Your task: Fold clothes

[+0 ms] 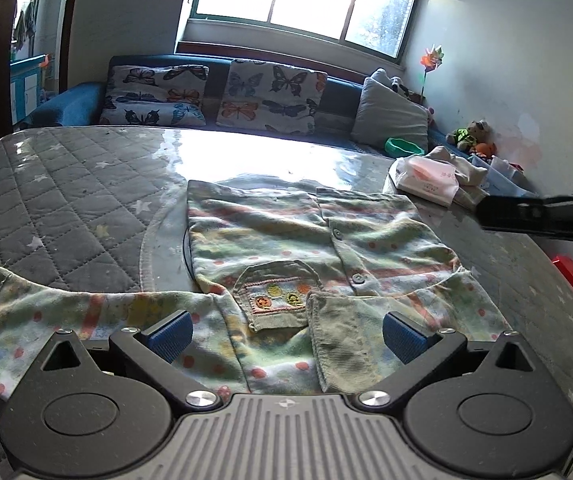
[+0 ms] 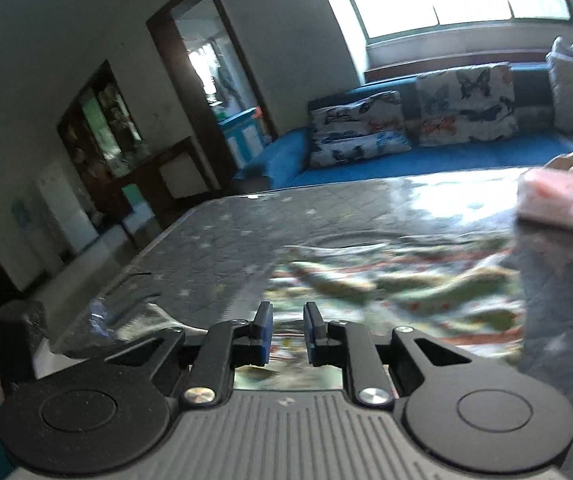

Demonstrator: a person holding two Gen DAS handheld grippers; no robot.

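Observation:
A small pale-green child's shirt (image 1: 286, 240) with coloured stripes, buttons and an embroidered pocket lies front-up on the table (image 1: 66, 200). One sleeve stretches out to the left. My left gripper (image 1: 286, 336) stands wide open just above the shirt's near end, at the collar, with nothing between its blue pads (image 1: 170, 336). My right gripper (image 2: 288, 330) has only a narrow gap between its fingers and holds nothing. It hovers over the shirt (image 2: 406, 292), which is motion-blurred there. In the left wrist view the right gripper (image 1: 546, 218) shows as a black bar off the shirt's right side.
The table (image 2: 214, 248) has a grey quilted star cloth under glossy plastic. A pink-and-white tissue pack (image 1: 426, 182) and crumpled cloth sit at its far right corner. Behind is a blue sofa with butterfly cushions (image 1: 270, 96). A red object (image 1: 572, 276) lies off the right edge.

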